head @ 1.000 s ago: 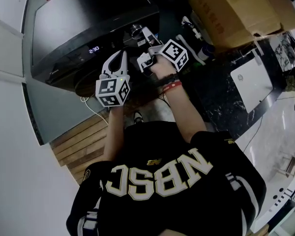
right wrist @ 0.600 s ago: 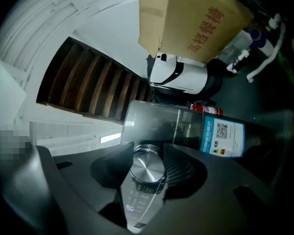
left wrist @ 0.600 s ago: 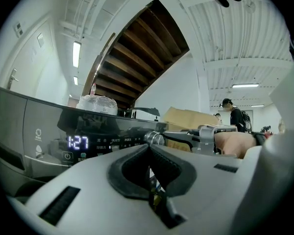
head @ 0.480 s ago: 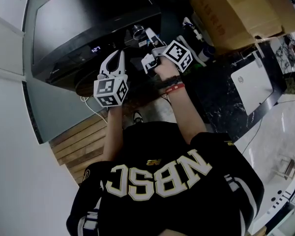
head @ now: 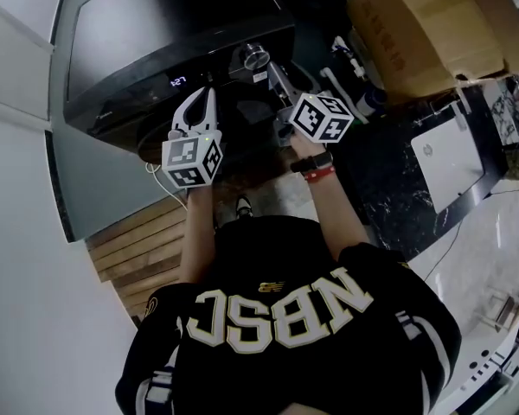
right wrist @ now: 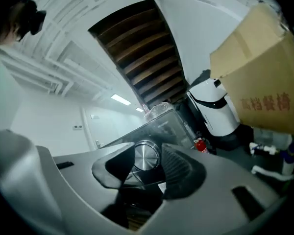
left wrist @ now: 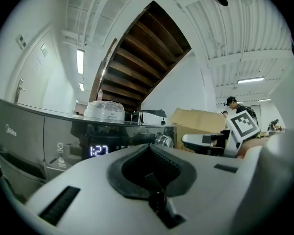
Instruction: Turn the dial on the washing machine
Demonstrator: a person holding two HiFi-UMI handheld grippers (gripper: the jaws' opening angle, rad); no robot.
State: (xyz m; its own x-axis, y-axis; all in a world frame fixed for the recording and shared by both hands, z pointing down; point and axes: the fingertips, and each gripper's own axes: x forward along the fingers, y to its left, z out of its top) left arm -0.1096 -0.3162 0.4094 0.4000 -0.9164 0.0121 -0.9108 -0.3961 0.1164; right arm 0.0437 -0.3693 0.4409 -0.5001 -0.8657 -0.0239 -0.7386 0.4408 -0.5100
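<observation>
Holding its jaws apart after easing them in a little, the right gripper (right wrist: 148, 154) frames the silver dial (head: 256, 57) face-on between its tips, dead ahead at the centre of its own view; whether the pads touch the rim is hard to tell. The left gripper (head: 204, 93), jaws together and empty, hangs lower left of the dial, before the washing machine's (head: 156, 33) lit display (head: 178, 81). The dial's markings cannot be made out.

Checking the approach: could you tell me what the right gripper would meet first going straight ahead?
Probably the metal dial, framed ahead between the right gripper's open jaws, which have just been closing slightly.
</observation>
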